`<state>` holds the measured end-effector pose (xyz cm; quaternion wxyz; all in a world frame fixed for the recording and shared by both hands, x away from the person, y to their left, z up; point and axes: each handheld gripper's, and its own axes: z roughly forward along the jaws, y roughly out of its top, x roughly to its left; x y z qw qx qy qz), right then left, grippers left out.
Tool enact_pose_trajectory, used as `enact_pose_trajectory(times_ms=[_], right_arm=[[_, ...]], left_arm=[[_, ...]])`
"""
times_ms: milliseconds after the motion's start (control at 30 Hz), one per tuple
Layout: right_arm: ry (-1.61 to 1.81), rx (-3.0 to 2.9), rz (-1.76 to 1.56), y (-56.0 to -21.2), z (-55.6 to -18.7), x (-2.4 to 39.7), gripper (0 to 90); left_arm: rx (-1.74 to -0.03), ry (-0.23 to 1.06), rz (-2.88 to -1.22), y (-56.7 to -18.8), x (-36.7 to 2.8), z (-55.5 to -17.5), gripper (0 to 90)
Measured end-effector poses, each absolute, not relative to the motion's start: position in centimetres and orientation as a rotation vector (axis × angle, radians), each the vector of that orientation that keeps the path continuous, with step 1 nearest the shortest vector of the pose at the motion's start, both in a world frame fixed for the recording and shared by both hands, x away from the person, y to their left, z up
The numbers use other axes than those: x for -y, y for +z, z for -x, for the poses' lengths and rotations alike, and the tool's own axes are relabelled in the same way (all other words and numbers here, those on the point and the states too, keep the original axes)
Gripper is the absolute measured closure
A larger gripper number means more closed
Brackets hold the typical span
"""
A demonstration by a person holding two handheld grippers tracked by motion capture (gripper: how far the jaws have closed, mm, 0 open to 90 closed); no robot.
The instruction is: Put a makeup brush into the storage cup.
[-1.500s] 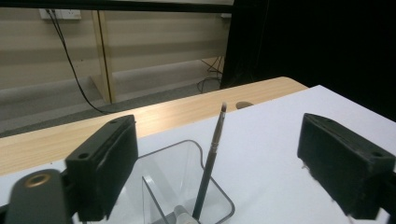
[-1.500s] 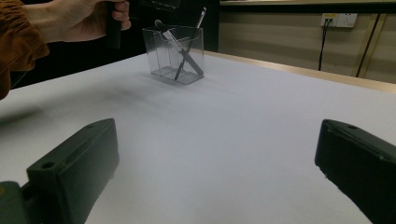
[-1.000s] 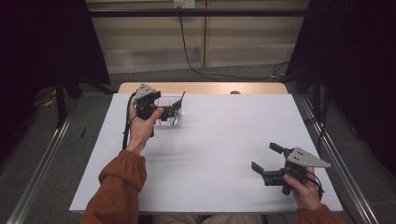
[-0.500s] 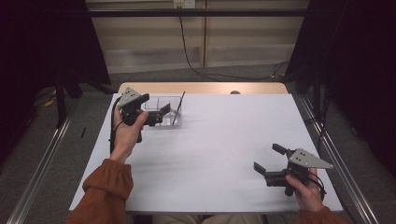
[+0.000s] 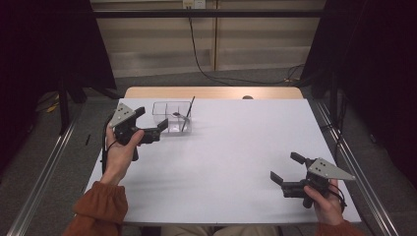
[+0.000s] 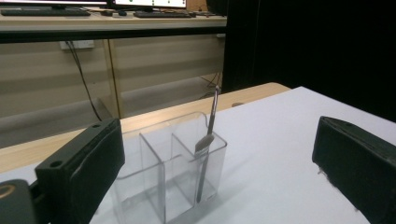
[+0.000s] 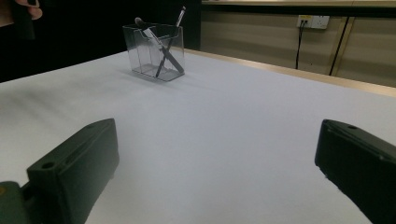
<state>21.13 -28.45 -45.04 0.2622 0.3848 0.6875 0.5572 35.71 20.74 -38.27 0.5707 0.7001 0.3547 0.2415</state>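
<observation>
- White surface (image 5: pixel 226 162) fills your workspace.
- Your clear plastic divided holder (image 5: pixel 172 116) sits far left, a slim dark brush (image 5: pixel 188 112) leaning inside.
- Left tongs (image 5: pixel 151 123) gape just beside it.
- Right tongs (image 5: pixel 285 167) gape, well apart.

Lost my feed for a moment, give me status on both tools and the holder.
Left tool open, beside clear holder, not touching. Right tool open, empty, near table edge. Brushes leaning in holder's end compartment. Nothing in the way.
</observation>
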Motion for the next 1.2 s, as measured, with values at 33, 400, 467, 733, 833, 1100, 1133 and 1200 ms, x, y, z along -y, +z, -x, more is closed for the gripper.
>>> enact_pose_trajectory(times_ms=[33,400,467,733,833,1100,1133,1200], right_arm=[[1.506,-1.859,-1.040,-45.0,-21.1,28.5,0.0],[1.502,-1.864,-1.037,-45.0,-20.8,28.5,0.0],[1.502,-1.871,-1.029,-45.0,-20.8,28.5,0.0],[1.499,-1.865,-1.032,-44.9,-20.6,28.5,0.0],[1.500,-1.864,-1.031,-44.9,-20.6,28.6,0.0],[1.495,-1.864,-1.031,-45.0,-20.4,28.7,0.0],[1.495,-1.863,-1.032,-45.0,-20.4,28.7,0.0],[1.490,-1.865,-1.037,-45.0,-20.4,28.7,0.0]], left_arm=[[-0.833,0.566,-1.643,-38.3,-21.0,-35.5,2.5],[-0.871,0.557,-1.631,-38.8,-22.9,-32.4,1.5],[-0.866,0.543,-1.635,-39.0,-23.0,-31.7,1.2],[-0.852,0.568,-1.639,-39.8,-23.9,-29.6,1.2],[-0.867,0.577,-1.626,-40.3,-24.4,-28.9,1.4],[-0.884,0.585,-1.617,-41.1,-25.3,-27.0,1.7],[-0.882,0.588,-1.623,-41.1,-25.5,-26.7,1.7],[-0.888,0.590,-1.615,-41.3,-25.9,-26.2,1.7]])
